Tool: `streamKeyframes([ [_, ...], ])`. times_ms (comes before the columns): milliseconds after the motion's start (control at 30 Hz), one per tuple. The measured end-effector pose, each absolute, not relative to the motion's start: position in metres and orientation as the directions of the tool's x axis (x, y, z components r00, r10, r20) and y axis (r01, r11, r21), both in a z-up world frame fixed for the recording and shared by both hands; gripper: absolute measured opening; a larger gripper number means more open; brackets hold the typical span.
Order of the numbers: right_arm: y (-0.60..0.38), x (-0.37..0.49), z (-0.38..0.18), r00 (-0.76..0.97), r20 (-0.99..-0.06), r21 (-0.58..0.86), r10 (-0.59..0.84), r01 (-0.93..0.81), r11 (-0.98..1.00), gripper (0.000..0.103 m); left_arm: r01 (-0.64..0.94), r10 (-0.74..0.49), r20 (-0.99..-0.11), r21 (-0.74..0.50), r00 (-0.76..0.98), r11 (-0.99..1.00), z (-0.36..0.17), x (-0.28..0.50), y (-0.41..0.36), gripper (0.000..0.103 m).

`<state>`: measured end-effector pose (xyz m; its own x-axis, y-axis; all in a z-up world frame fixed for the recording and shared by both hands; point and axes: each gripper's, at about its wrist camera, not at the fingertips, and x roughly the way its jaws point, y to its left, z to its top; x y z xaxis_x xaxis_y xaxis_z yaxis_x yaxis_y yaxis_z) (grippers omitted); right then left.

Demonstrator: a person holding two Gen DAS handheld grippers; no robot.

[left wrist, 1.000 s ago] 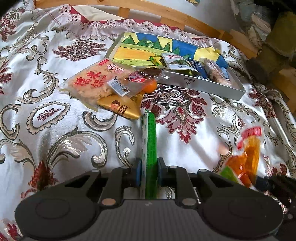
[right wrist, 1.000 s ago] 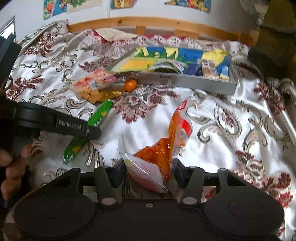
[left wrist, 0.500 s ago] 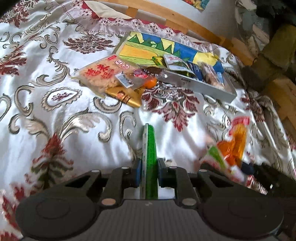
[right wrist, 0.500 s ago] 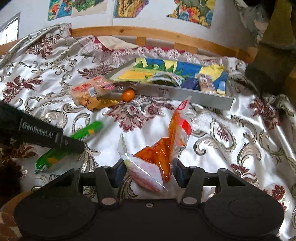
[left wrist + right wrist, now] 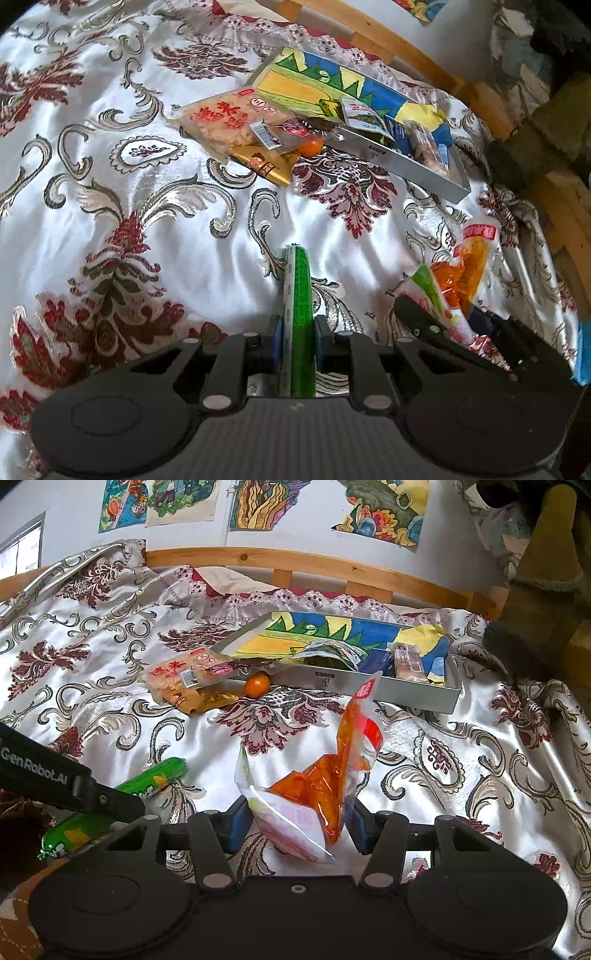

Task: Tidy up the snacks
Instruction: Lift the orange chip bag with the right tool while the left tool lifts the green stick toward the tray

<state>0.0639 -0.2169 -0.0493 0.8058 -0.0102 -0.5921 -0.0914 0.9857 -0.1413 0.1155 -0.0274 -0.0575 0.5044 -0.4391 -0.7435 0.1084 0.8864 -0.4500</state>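
Observation:
My left gripper (image 5: 298, 345) is shut on a green sausage stick (image 5: 299, 295), held above the bedspread; the stick also shows in the right wrist view (image 5: 147, 781). My right gripper (image 5: 295, 825) is shut on an orange snack bag (image 5: 332, 775) with a red and white top, also seen in the left wrist view (image 5: 465, 266). A grey tray (image 5: 406, 692) with a colourful lining lies ahead on the bed and holds several snack packets (image 5: 406, 661). A pile of snacks lies left of the tray: a rice-cracker bag (image 5: 225, 120), a gold packet (image 5: 266, 166) and a small orange (image 5: 257, 684).
The bed has a white, red and gold patterned cover (image 5: 147, 221). A wooden bed rail (image 5: 314, 563) runs along the far side under wall pictures. Dark bedding and wooden parts (image 5: 535, 609) stand at the far right.
Both grippers have risen and pulled back from the tray with their snacks still held. The left gripper has moved nearer the right one.

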Motion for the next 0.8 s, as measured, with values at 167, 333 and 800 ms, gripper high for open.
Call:
streamKeyframes([
  [167, -0.217, 0.064, -0.048, 0.812, -0.584, -0.141, -0.010, -0.090, 0.986, 0.055, 0.118, -0.458, -0.720, -0.471, 0.521, 0.874, -0.052, 0.116, -0.028, 0.018],
  [333, -0.218, 0.063, -0.044, 0.823, -0.569, -0.133, -0.008, -0.082, 0.988, 0.055, 0.129, -0.482, -0.681, -0.502, 0.551, 0.855, -0.047, 0.116, -0.025, 0.018],
  [800, -0.229, 0.069, -0.008, 0.877, -0.479, -0.061, 0.029, -0.066, 0.996, 0.055, 0.152, -0.495, -0.577, -0.539, 0.650, 0.829, -0.014, 0.134, -0.028, 0.019],
])
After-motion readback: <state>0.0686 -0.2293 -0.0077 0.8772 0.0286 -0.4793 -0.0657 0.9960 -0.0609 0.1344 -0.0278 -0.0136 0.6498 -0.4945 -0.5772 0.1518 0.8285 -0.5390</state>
